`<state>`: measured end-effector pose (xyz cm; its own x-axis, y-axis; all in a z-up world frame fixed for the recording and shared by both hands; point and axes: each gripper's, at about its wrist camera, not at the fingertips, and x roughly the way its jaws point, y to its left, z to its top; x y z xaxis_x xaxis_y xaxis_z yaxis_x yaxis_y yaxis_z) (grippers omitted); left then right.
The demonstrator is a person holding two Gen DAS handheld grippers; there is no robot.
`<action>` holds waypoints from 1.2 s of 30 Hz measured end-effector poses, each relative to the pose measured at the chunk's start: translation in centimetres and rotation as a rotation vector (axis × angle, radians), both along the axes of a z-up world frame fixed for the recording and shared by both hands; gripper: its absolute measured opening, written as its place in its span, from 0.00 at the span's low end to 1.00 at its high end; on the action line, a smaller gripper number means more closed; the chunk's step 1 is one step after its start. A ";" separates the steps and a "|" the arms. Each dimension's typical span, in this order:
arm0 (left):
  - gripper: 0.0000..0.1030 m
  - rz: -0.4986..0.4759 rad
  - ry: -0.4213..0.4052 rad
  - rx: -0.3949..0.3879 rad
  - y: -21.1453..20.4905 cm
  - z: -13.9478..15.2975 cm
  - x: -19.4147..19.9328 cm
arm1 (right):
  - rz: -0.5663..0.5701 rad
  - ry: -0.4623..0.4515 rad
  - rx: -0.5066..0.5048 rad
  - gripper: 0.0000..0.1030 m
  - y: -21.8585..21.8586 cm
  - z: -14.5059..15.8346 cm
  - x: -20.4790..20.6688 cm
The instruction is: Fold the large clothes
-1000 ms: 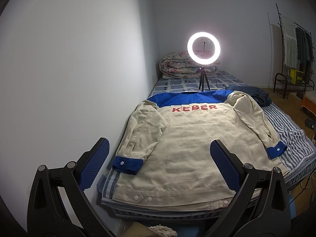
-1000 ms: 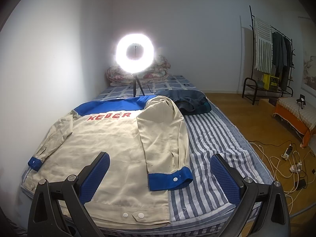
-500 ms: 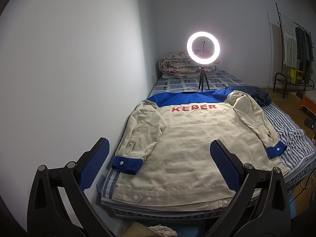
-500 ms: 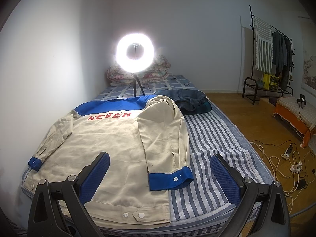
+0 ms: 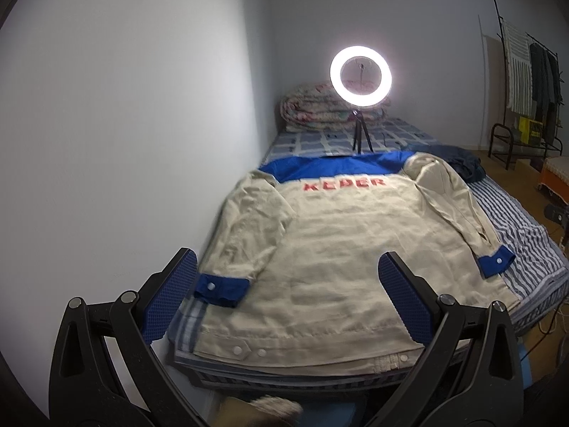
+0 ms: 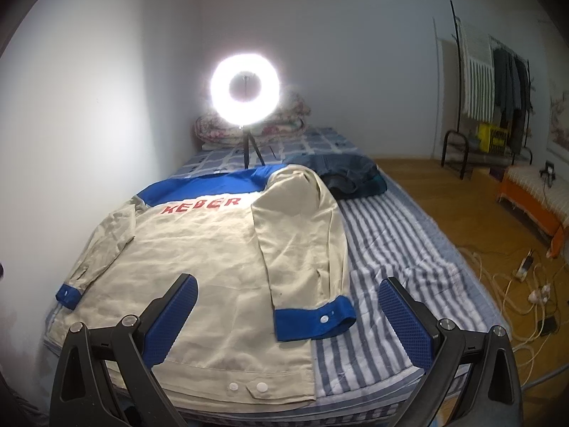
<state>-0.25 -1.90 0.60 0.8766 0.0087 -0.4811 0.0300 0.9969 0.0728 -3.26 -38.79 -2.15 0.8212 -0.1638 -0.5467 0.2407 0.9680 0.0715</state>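
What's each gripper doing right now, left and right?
Left gripper: open, holding nothing, above the jacket.
Right gripper: open, holding nothing.

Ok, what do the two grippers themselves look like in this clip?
Both look alike. The left gripper and right gripper each have two black plastic arms with triangular cut-outs and silver pivot bolts. Each arm ends in a long flat finger faced with a blue pad in a fine grid texture. No cables, markings, hands or sleeves are visible on either.
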 end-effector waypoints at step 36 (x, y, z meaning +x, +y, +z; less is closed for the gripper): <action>0.64 0.054 0.139 -0.053 6.3 -6.9 -1.8 | 0.701 0.102 0.031 0.73 21.4 0.1 17.5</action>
